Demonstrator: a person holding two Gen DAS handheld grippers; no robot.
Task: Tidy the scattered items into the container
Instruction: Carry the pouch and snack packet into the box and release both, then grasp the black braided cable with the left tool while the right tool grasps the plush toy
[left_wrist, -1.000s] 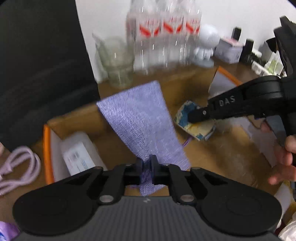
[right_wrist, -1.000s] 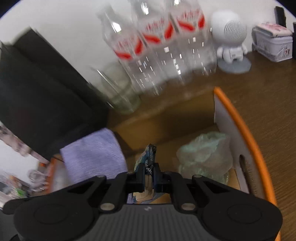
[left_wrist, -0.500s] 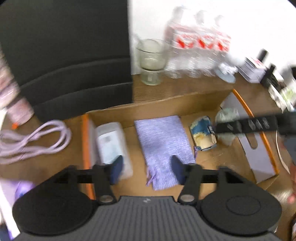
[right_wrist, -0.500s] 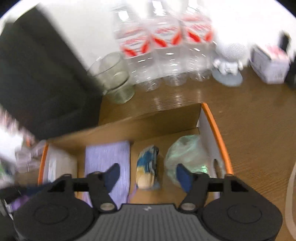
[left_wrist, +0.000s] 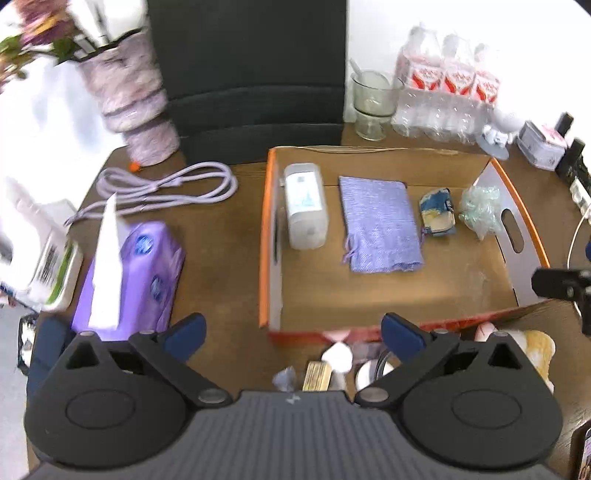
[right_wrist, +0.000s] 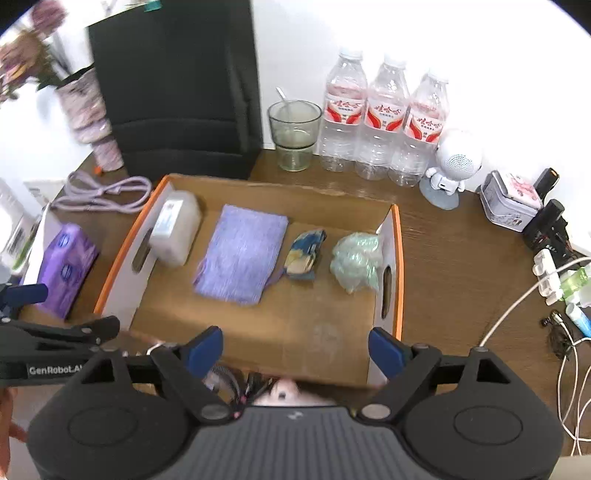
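Note:
An open cardboard box with orange rims (left_wrist: 264, 236) (right_wrist: 396, 258) sits on the wooden desk. Inside lie a white pack (left_wrist: 306, 205) (right_wrist: 175, 227), a purple cloth pouch (left_wrist: 380, 229) (right_wrist: 242, 253), a blue-yellow packet (left_wrist: 437, 210) (right_wrist: 304, 254) and a crumpled green bag (left_wrist: 480, 208) (right_wrist: 356, 260). My left gripper (left_wrist: 293, 334) is open and empty, held above the box's near-left corner. My right gripper (right_wrist: 295, 347) is open and empty, above the box's near edge. A purple cable (left_wrist: 166, 184) (right_wrist: 103, 192) and small items (left_wrist: 325, 369) lie outside the box.
A purple tissue pack (left_wrist: 129, 273) (right_wrist: 66, 269) lies left of the box. A glass cup (right_wrist: 293, 129), three water bottles (right_wrist: 382, 118), a white robot figure (right_wrist: 452, 162) and a tin (right_wrist: 511, 201) stand behind. A black chair back (left_wrist: 251, 74) stands at the rear. Cables and a power strip (right_wrist: 554, 273) are at right.
Both grippers let go of the purple pouch and the packet, opened, and pulled back and up from the box. The pouch and packet now lie flat inside.

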